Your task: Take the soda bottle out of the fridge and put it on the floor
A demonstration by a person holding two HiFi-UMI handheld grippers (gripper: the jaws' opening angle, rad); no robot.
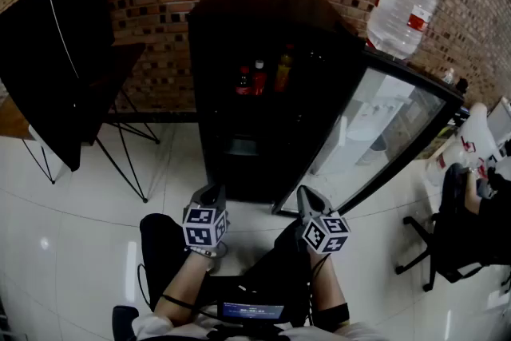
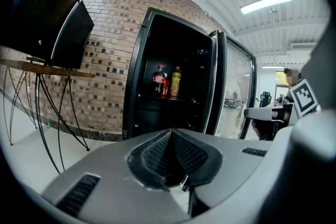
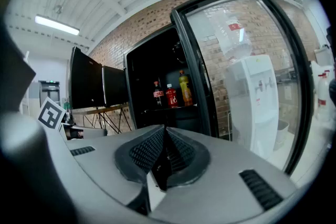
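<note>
Left tool [image 2: 171, 136] jaws together, empty, right tool [image 3: 164, 134] likewise closed on nothing, soda bottle [image 1: 244, 81] on fridge [image 1: 239, 164] shelf

Fridge [image 1: 239, 164] interior dark, bottles [image 1: 259, 78] tiny (labels unreadable)

We find open floor [image 1: 88, 235] up to the open fridge [image 1: 211, 116]; its glass door [image 1: 383, 124] juts out on our right.
</note>
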